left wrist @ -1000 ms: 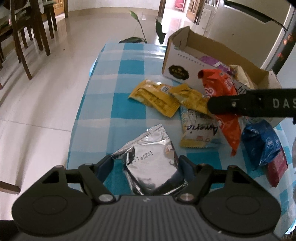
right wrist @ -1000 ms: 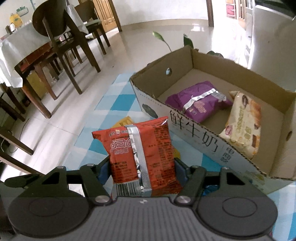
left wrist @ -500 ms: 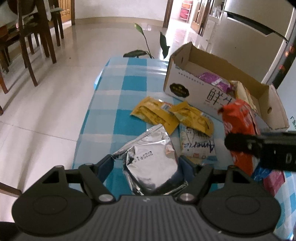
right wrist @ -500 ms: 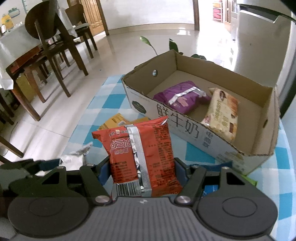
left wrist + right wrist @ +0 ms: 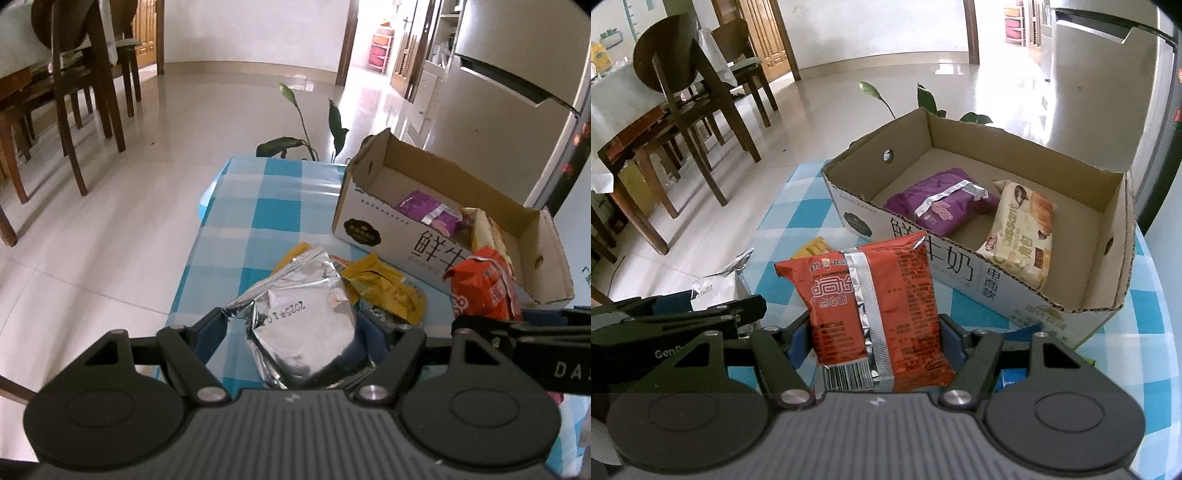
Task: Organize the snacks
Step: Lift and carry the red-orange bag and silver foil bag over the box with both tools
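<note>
Right gripper point(image 5: 877, 332) is clamped on the orange noodle packet point(image 5: 871, 306), which stands upright between the jaws, long axis vertical, barcode end down, just in front of the cardboard box point(image 5: 960, 266). Left gripper point(image 5: 295, 332) grips the silver foil pouch point(image 5: 299, 314), its top tilted toward the box, left of it.
</note>
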Available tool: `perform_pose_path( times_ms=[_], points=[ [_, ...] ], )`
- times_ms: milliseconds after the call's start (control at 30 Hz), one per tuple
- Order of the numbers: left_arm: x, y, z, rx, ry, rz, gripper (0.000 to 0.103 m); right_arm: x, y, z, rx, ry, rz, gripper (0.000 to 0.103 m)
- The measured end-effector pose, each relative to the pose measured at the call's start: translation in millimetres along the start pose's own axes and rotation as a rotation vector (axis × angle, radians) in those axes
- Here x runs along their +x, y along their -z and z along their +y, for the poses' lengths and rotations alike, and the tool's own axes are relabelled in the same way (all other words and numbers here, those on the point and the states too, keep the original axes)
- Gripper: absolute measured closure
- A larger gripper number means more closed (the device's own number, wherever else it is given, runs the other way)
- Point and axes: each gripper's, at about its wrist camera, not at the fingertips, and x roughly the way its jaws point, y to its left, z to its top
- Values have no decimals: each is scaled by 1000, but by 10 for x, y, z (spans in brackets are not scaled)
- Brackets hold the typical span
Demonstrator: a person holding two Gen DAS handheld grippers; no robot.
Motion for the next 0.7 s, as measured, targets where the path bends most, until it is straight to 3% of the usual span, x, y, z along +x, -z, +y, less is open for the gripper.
perform_pose_path(
  times_ms=[233,700],
  points=[
    [-63,-52,-22,-13,6,-33,27,-34,-16,-23,7,4,-13,29],
    [-107,-332,-356,61,56,-118,27,-251,-203,-178,50,24,-114,29]
  ],
)
